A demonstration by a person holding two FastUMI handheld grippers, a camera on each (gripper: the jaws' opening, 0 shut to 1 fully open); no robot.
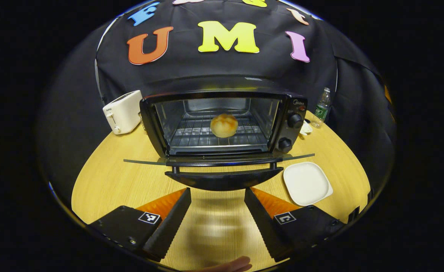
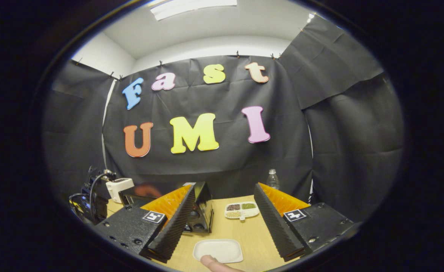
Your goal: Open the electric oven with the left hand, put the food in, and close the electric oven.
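Observation:
The black electric oven [image 1: 222,124] stands on the wooden table with its glass door [image 1: 222,166] folded down flat toward me. A round golden bun [image 1: 224,125] rests on the wire rack inside. My left gripper [image 1: 217,206] is open just in front of the door's handle, nothing between its fingers. In the right gripper view, my right gripper [image 2: 222,215] is open and held higher up, to the right of the oven [image 2: 197,211], above a white plate [image 2: 218,250].
A white square plate [image 1: 307,183] lies right of the oven door. A white toaster [image 1: 122,112] sits left of the oven and a water bottle [image 1: 322,107] at the back right. A small divided dish [image 2: 241,210] stands behind the plate. A fingertip [image 2: 211,261] pokes in at the bottom.

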